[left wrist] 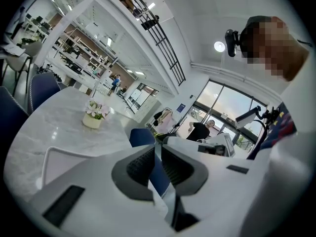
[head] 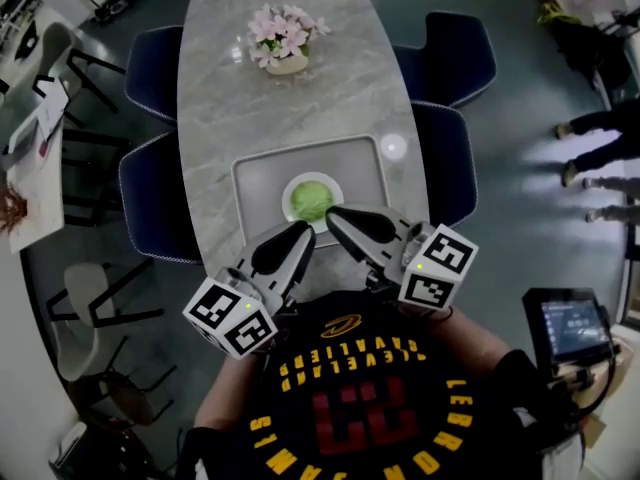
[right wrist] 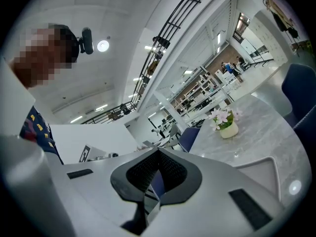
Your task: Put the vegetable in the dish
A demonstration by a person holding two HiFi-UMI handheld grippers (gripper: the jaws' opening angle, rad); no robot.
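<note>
In the head view, the marble table [head: 215,118] runs up the middle of the frame, with a flower pot [head: 285,43] at the top and a grey tray [head: 255,173] at centre; a white dish [head: 287,188] stands on the tray, and the vegetable [head: 310,201], a pale green rounded head, already lies inside it; a small white round object [head: 392,147] sits just beside the tray's upper right corner; dark blue chairs [head: 150,193] flank the table; the left gripper [head: 298,231] and right gripper [head: 338,218] hang at lower centre, close to the person's chest, their tips near the tray's lower edge and apart from the dish. In the left gripper view, the left gripper [left wrist: 158,144] has its dark pads pressed together with nothing between them; the flower pot [left wrist: 94,117] stands at centre left and the tray's rim [left wrist: 48,156] curves at lower left; the dish is hidden behind the gripper's body. In the right gripper view, the right gripper [right wrist: 158,155] likewise has its pads meeting on nothing; the flower pot [right wrist: 225,124] and the tray's corner [right wrist: 269,163] show at the right. We judge the task done as things lie; should the vegetable need moving, we expect it to be light, soft and easily bruised, so we would take it across its widest part with a gentle squeeze, steadying the dish, which looks smooth and breakable.
</note>
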